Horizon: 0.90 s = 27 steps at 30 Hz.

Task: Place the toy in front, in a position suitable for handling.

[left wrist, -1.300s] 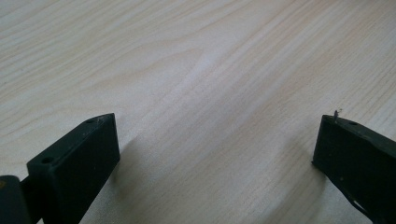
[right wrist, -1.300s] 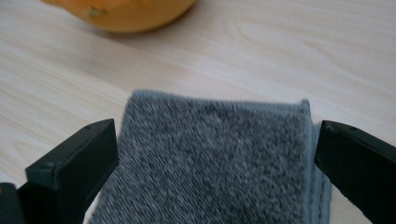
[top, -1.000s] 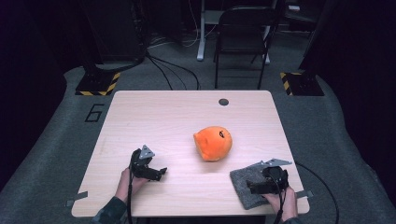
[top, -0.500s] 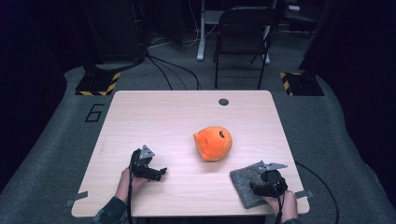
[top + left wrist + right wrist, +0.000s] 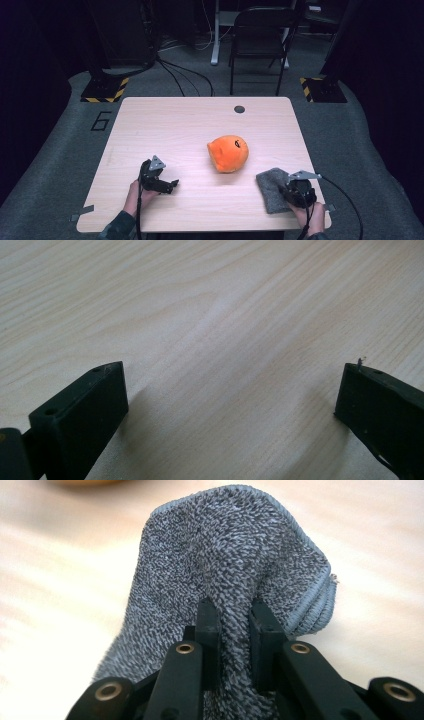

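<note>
A grey terry cloth (image 5: 272, 189) lies folded at the table's near right. My right gripper (image 5: 294, 194) has just been closing, and its jaws now pinch a ridge of the grey cloth (image 5: 235, 580) between the pads; in the right gripper view the gripper (image 5: 235, 611) is shut on that fold. An orange plush toy (image 5: 228, 153) sits in the middle of the table, apart from both grippers. My left gripper (image 5: 167, 185) rests near the front left. In the left gripper view its two jaws stand wide apart over bare wood, so the gripper (image 5: 235, 385) is open.
The light wooden table (image 5: 175, 125) has a small dark round cap (image 5: 239, 109) near its far edge. A black chair (image 5: 260, 35) stands behind the table. Cables run across the grey floor, and hazard-striped bases (image 5: 105, 90) sit at both far corners.
My right gripper's jaws have come together on the grey cloth, bunching up a fold of it. The left hand and the plush toy have stayed where they were.
</note>
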### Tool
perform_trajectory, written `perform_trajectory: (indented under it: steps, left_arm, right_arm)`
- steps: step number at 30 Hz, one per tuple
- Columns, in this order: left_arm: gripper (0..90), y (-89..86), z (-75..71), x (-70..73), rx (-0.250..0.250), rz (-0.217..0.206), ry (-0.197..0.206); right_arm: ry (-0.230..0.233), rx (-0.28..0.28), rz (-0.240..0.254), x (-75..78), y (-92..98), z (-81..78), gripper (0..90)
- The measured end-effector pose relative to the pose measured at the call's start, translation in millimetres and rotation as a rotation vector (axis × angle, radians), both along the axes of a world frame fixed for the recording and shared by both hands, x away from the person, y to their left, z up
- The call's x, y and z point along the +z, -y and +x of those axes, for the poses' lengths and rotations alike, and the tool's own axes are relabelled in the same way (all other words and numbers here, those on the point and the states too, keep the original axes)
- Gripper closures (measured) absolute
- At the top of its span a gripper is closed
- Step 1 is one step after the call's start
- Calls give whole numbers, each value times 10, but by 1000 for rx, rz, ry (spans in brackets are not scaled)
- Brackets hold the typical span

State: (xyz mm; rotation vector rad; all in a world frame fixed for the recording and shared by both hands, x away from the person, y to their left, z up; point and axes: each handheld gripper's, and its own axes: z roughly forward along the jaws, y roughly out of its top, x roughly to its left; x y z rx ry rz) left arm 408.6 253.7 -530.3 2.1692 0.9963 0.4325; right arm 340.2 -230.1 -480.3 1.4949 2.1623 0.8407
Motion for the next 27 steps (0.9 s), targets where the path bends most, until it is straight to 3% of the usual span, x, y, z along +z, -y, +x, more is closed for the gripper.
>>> perform_trajectory:
  steps: [5, 8, 13, 17, 19, 22, 23, 27]
  left_arm:
    - [3, 0, 0, 0, 0, 1, 0]
    - [3, 0, 0, 0, 0, 0, 0]
    - [3, 1, -3, 0, 4, -1, 0]
    - [3, 0, -2, 0, 4, 0, -1]
    - [3, 0, -3, 0, 5, -1, 0]
    - [3, 1, -4, -1, 6, -1, 2]
    - [3, 1, -5, -2, 7, -1, 2]
    - [3, 6, -17, 0, 20, 1, -1]
  right_arm:
    - [75, -26, -3, 200, 144, 123, 781]
    - [85, -38, -19, 232, 229, 269, 781]
    - [61, -62, -18, 164, 346, 625, 778]
    - [8, -59, -70, 13, 338, 915, 753]
    - [-7, -78, -91, -54, 336, 1002, 679]
    - [-23, -115, -92, -128, 376, 1063, 445]
    - [-11, -134, -85, -124, 382, 1033, 345]
    - [36, -138, -43, -24, 433, 810, 196]
